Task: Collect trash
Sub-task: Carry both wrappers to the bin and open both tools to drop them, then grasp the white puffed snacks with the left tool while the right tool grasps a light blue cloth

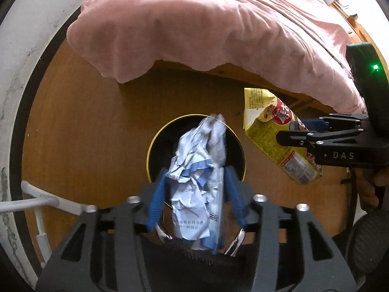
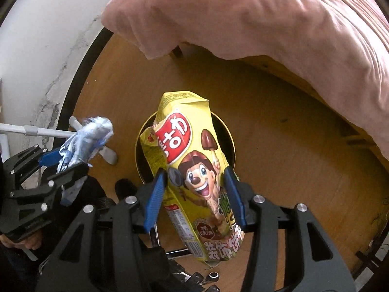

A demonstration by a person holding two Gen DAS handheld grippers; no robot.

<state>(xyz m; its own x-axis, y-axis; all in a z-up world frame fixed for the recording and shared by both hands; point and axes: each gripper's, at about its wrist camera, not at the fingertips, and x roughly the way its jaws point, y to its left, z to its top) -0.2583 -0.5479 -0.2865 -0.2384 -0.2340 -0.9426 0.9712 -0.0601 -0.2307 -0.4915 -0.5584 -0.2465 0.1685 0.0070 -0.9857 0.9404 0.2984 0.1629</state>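
Note:
My left gripper [image 1: 195,172] is shut on a crumpled white and blue wrapper [image 1: 197,189], held over a round black bin with a gold rim [image 1: 155,141] on the wooden floor. My right gripper [image 2: 195,174] is shut on a yellow snack box [image 2: 194,170] with a cartoon face, also above the bin [image 2: 139,155]. In the left wrist view the right gripper [image 1: 289,131] holds the yellow box [image 1: 267,131] to the right of the bin. In the right wrist view the left gripper [image 2: 70,160] holds the wrapper [image 2: 90,136] at the left.
A bed with a pink duvet [image 1: 206,24] overhangs the floor behind the bin. A white wall [image 1: 22,48] and a white stand leg [image 1: 43,199] lie at the left. Wooden floor [image 2: 291,158] spreads to the right of the bin.

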